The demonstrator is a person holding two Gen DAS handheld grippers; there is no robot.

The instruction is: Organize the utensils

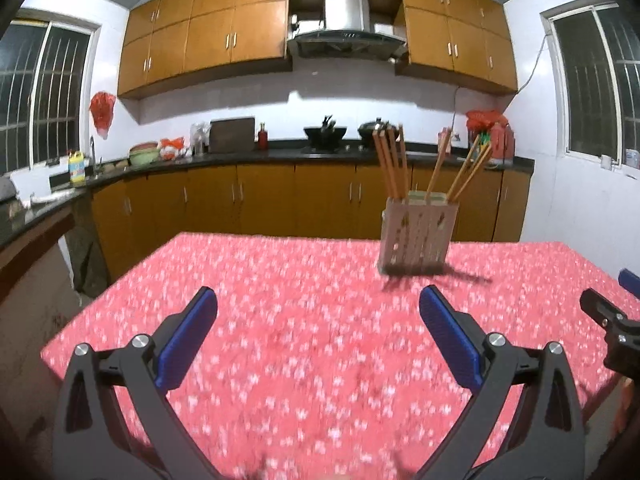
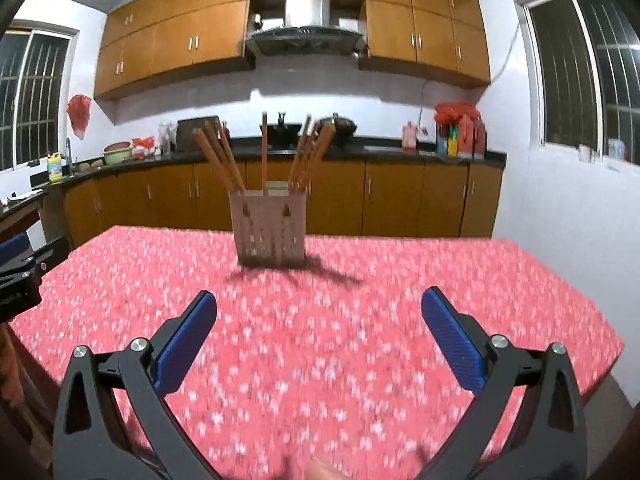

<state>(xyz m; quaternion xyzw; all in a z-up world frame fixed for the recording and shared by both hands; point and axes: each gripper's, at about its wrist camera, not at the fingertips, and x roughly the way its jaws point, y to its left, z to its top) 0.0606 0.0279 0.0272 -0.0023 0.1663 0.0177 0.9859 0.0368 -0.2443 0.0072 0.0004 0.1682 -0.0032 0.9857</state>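
Note:
A pale slotted utensil holder (image 1: 418, 236) (image 2: 269, 228) stands upright on the far part of a table with a red flowered cloth (image 1: 300, 352) (image 2: 320, 340). Several wooden chopsticks (image 1: 390, 164) (image 2: 218, 158) lean out of its top in separate bunches. My left gripper (image 1: 318, 300) hovers over the cloth, short of the holder and a little to its left, open with nothing between its blue pads (image 1: 186, 344). My right gripper (image 2: 318, 300) is also open and empty, with the holder ahead and slightly left. Each view is blurred by motion.
The right gripper's finger (image 1: 608, 316) shows at the right edge of the left wrist view, the left gripper (image 2: 20, 276) at the left edge of the right wrist view. Beyond the table runs a dark counter (image 1: 240, 154) with wooden cabinets, pots and bottles.

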